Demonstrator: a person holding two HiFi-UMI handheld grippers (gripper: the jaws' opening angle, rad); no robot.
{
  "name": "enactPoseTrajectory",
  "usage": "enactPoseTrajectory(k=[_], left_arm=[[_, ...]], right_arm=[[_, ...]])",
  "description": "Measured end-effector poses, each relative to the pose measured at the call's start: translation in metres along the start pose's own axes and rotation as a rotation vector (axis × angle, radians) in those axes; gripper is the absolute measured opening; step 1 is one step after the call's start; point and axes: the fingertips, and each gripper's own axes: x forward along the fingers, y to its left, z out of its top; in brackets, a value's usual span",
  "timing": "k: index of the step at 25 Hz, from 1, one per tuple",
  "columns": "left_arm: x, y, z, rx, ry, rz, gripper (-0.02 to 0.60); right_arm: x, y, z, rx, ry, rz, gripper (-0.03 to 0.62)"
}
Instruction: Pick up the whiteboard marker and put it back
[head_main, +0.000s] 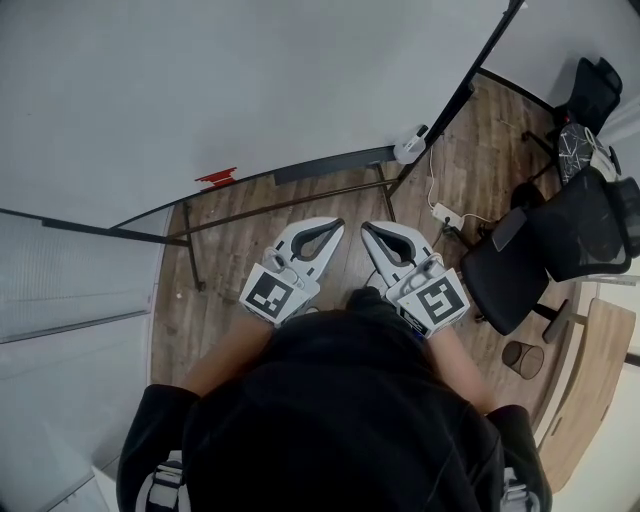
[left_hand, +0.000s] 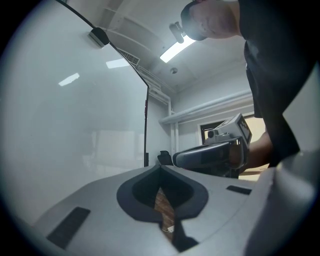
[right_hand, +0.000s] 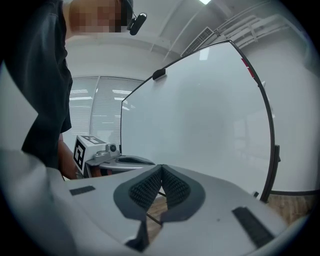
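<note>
Head view, centre: left gripper (head_main: 337, 226) and right gripper (head_main: 367, 229), jaws pressed together on nothing, face the whiteboard (head_main: 200, 90), presumably seeking the marker.

Head camera: on my head, faces steeply down over my own dark shirt (head_main: 340, 420). Left claw (head_main: 332, 228) and right claw (head_main: 371, 232) sit mid-frame, close below. Wood floor (head_main: 260, 215) and whiteboard (head_main: 250, 80) lie beyond.

Left claw camera: mounted just behind own jaws, very near them, faces along them about level. Whiteboard fills left side, right claw shows at right.

Right claw camera: same mount. Whiteboard fills right side, left claw shows at left.

Shared: whiteboard in all three views. Each claw camera catches other claw. Sliver of floor shows under each pair of jaws.
</note>
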Motion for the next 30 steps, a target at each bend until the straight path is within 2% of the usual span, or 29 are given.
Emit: enactPoseTrajectory(k=[5,14,20,25,30], left_arm=[[0.056,0.008,0.002,-0.044,-0.027,0.015,0.003],[0.149,0.019,-0.013,-0.024,-0.029,0.060,0.003],[0.195,0.034,-0.030,-0.026,-0.025,0.108,0.003],[0.228,0.046,-0.046,-0.026,-0.021,0.115,0.003],[0.245,0.058,-0.055,-0.028,-0.002,0.135,0.003]], right_arm=[[-0.009,-0.065,-0.007,0.033,0.005,-0.050,-0.009],[-0.025,-0.163,-0.033,0.041,0.043,-0.101,-0.009],[-0.024,-0.218,-0.051,0.094,0.029,-0.091,-0.009],[-0.016,-0.263,-0.066,0.129,0.039,-0.105,-0.009],[-0.004,-0.299,-0.086,0.151,0.064,-0.156,-0.008]])
